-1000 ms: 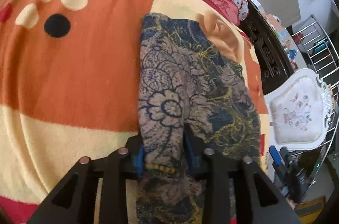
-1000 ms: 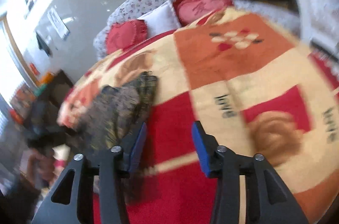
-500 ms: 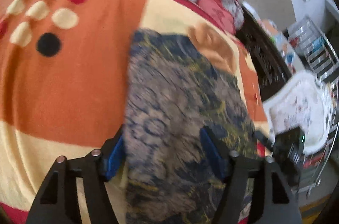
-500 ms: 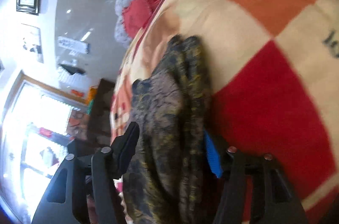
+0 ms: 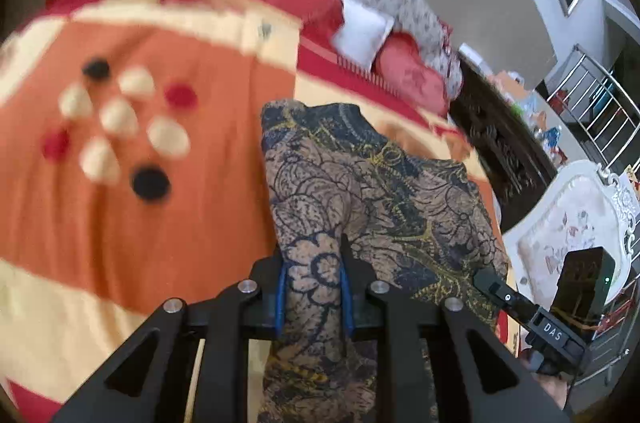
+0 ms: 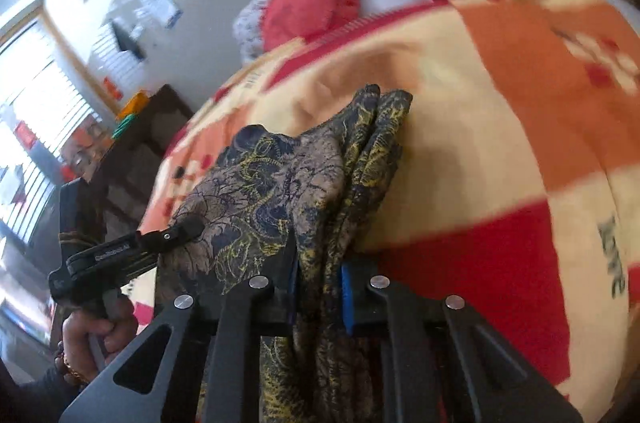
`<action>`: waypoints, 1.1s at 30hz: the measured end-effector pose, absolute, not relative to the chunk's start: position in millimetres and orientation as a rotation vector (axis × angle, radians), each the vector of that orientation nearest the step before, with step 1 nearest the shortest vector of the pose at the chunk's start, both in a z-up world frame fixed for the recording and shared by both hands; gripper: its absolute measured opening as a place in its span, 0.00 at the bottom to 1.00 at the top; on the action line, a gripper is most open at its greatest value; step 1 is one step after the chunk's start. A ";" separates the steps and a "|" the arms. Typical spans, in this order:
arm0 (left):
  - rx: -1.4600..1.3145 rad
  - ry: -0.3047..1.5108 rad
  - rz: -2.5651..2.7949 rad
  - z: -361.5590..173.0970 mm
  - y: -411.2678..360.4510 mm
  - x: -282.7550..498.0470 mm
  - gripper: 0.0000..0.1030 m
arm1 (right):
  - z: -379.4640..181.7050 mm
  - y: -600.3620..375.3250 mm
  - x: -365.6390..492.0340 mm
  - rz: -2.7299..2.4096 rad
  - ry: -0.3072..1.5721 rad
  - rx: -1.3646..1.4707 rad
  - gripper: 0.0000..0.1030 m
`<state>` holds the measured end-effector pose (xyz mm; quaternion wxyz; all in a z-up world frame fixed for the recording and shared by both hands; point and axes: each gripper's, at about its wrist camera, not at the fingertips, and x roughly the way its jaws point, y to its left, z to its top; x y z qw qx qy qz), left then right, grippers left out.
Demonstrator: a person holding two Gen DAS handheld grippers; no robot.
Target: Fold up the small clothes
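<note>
Both claws have just been closing, and each now pinches cloth where a second ago the right one hung over bare blanket. Beneath them spreads the fleecy orange, cream and red patchwork bed blanket (image 5: 120,223). Ahead of both claws lies the thin, limp navy-and-tan floral printed garment (image 5: 372,191), bunched into soft ridges. The left claw (image 5: 313,297) grips one near edge, the right claw (image 6: 318,297) a layered edge beside it. I'd lift both corners evenly, keep the edge taut, then carry it over squarely.
</note>
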<state>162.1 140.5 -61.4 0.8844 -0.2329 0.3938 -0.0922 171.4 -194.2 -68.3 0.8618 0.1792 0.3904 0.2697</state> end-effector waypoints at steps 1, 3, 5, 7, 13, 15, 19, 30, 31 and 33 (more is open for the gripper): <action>-0.479 0.813 -0.187 -57.4 146.1 164.1 0.21 | -63.3 -189.2 173.8 0.575 0.806 0.368 0.29; -0.456 0.841 -0.171 -60.6 149.7 172.9 0.26 | -60.4 -180.3 180.5 0.582 0.792 0.377 0.29; -0.424 0.916 -0.148 -79.0 152.0 186.4 0.30 | -72.0 -175.1 189.1 0.573 0.829 0.412 0.30; -0.394 0.982 -0.106 -98.1 152.9 194.3 0.38 | -96.0 -173.4 200.8 0.540 0.916 0.461 0.33; -0.345 0.820 -0.037 -63.1 163.3 170.3 0.56 | -92.0 -201.8 192.3 0.457 0.928 0.511 0.41; -0.330 0.771 -0.033 -48.8 155.8 168.2 0.56 | -66.7 -198.0 182.3 0.456 0.866 0.404 0.41; -0.200 0.740 -0.026 -41.9 115.0 182.0 0.63 | -36.2 -141.6 161.2 0.505 0.803 0.110 0.34; -0.140 0.899 0.128 -119.4 91.0 246.4 0.64 | -110.4 -111.0 203.5 0.256 0.956 -0.035 0.20; -0.130 0.897 0.131 -119.8 89.7 246.5 0.65 | -115.3 -116.8 199.3 0.277 0.913 -0.018 0.19; -0.146 0.887 0.123 -120.3 92.2 245.7 0.65 | -120.6 -122.5 187.8 0.290 0.846 -0.015 0.19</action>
